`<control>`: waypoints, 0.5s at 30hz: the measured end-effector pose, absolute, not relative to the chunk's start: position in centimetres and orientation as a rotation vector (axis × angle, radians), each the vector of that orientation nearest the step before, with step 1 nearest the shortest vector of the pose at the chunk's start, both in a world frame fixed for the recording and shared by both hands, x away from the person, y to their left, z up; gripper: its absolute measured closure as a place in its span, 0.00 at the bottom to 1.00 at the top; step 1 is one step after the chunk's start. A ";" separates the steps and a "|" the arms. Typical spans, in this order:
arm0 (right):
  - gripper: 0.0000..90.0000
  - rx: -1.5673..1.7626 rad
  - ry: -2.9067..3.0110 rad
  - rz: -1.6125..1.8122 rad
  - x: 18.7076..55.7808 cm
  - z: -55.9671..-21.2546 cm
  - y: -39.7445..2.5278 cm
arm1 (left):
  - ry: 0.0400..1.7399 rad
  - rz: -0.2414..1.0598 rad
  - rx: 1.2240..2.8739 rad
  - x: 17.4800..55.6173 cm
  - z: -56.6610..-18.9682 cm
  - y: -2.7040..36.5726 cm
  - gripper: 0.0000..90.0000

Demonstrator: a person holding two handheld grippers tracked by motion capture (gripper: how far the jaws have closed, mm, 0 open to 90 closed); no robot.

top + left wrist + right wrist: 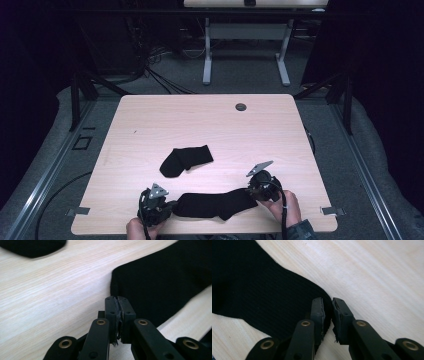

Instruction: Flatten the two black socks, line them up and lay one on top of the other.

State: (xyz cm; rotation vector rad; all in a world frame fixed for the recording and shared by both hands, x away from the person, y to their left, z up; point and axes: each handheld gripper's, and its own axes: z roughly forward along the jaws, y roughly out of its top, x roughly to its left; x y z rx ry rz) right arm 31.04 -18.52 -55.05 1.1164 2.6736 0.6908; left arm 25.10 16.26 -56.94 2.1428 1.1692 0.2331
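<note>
while both hands come in from the bottom of the high view, the left hand (136, 229) holds the left gripper (169, 209) at the near left and the right hand (286, 209) holds the right gripper (251, 190) at the near right. between them a long black sock (215, 204) lies flat along the near edge of the table (150, 125), one end at each gripper.

the left gripper view shows what the high view cannot: its jaws are pressed together, with the sock's edge (160, 290) just in front of the tips; if cloth is caught between them, i cannot tell. the right gripper view shows its jaws narrowly apart, with the sock's edge (262, 297) lying in the gap between them and against the left jaw.

farther in, near the middle of the table, a second black sock (185, 160) lies bent, apart from the first; its dark end shows at the top left corner of the left gripper view (32, 247).

beyond it the wood is bare up to the far edge, where a small round hole (241, 106) sits. left and right of the socks there is also bare wood up to the side edges. behind the table stands a white desk frame (207, 60) on the grey floor.
</note>
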 end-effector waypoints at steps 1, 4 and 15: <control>0.80 1.132 2.658 0.698 31.0 -55.2 -18.3 | 1.171 0.229 2.133 25.1 -56.9 16.4 0.87; 0.68 1.136 2.623 0.717 30.9 -54.7 -18.6 | 1.194 0.232 2.107 25.0 -56.5 17.1 0.68; 0.76 1.125 2.577 0.807 28.1 -53.8 -18.6 | 1.221 0.388 2.130 25.7 -55.3 17.0 0.32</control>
